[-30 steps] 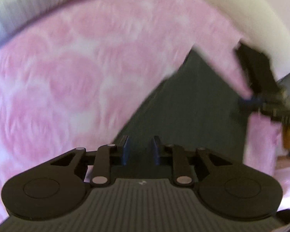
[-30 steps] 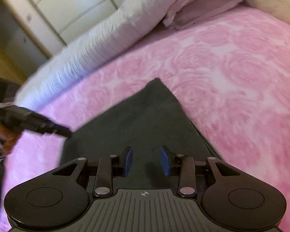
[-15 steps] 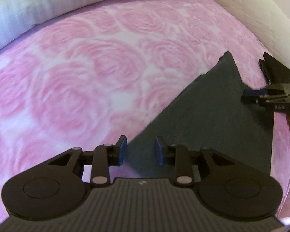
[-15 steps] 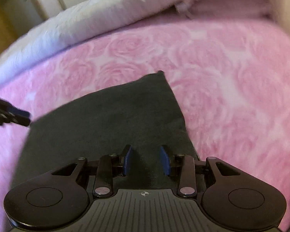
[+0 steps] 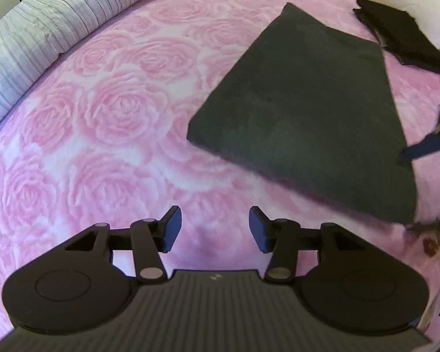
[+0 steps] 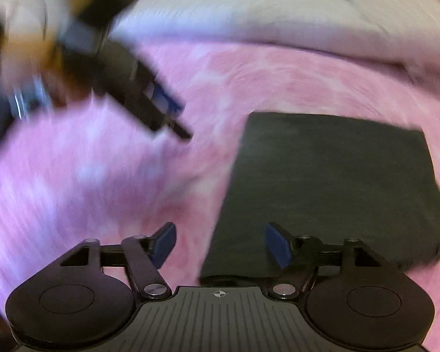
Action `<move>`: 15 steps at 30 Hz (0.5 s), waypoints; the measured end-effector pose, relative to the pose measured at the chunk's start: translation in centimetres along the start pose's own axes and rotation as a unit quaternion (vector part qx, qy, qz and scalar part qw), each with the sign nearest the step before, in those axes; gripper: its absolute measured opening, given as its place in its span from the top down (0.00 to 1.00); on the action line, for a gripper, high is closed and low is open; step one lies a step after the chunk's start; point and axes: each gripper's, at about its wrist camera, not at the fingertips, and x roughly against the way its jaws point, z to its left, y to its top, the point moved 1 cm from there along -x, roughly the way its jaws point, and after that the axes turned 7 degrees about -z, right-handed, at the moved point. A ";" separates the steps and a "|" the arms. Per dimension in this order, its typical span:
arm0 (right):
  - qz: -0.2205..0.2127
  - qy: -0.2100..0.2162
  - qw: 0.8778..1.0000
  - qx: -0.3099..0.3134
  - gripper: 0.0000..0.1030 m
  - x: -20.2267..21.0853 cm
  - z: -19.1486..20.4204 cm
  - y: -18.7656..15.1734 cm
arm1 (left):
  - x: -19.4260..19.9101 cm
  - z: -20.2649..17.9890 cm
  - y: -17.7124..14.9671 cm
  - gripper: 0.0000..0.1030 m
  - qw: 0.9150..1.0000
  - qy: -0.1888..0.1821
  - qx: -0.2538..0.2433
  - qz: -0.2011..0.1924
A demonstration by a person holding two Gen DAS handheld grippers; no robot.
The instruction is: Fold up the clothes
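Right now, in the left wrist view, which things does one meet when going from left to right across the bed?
Striped grey bolster → bare pink rose blanket → folded dark garment → second dark cloth, at the far right edge.

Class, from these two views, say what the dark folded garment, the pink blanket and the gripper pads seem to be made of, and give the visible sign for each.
Garment: probably soft knit or fleece; matte charcoal, no sheen, rounded folded edges.
Blanket: likely plush fleece; fuzzy pile, embossed rose pattern.
Pads on the left gripper: apparently rubber or plastic; smooth blue faces, slight sheen.
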 end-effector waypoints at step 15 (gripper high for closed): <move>0.121 -0.136 0.926 0.329 0.82 -2.4 2.3 -4.9 | 7.4 -1.4 -5.5 0.52 0.997 -0.032 0.042 -0.048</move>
